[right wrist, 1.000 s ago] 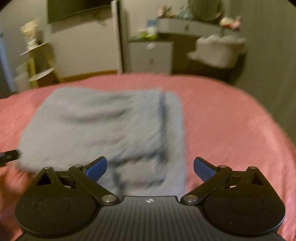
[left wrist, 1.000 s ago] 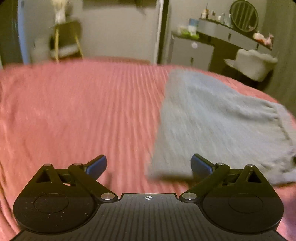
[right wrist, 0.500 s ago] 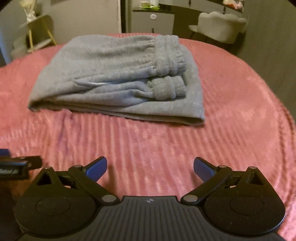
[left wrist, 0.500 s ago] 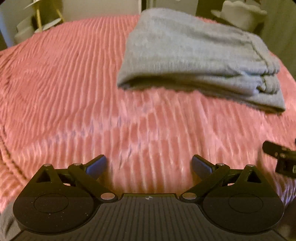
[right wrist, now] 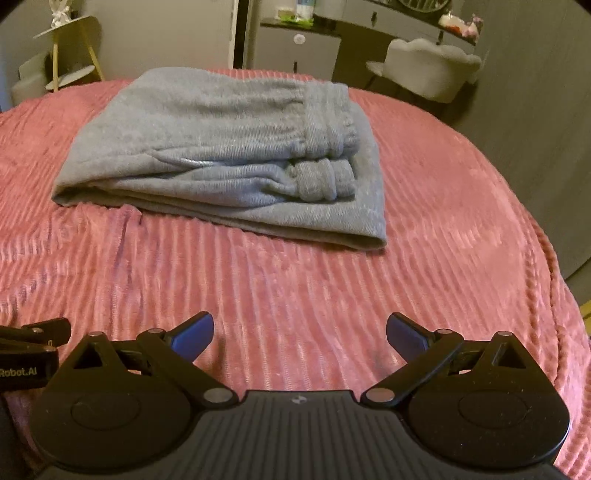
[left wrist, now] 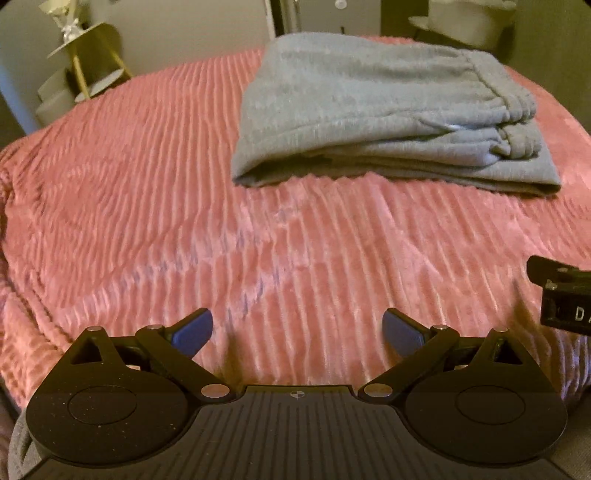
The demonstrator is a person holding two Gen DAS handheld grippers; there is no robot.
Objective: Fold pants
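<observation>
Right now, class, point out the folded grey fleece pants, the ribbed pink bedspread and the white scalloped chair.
Folded grey fleece pants (right wrist: pixel 207 147): right wrist view, top layer.
Ribbed pink bedspread (right wrist: pixel 314 288): right wrist view, bare middle.
White scalloped chair (right wrist: pixel 428 70): right wrist view, backrest.

The right gripper (left wrist: pixel 565 295) shows in the left wrist view only as a black piece cut off by the right edge, its label reading just "DA"; the left gripper (right wrist: pixel 29 354) is likewise clipped at the left edge of the right wrist view. Small items on the dresser (right wrist: pixel 369 22) are too small to identify
</observation>
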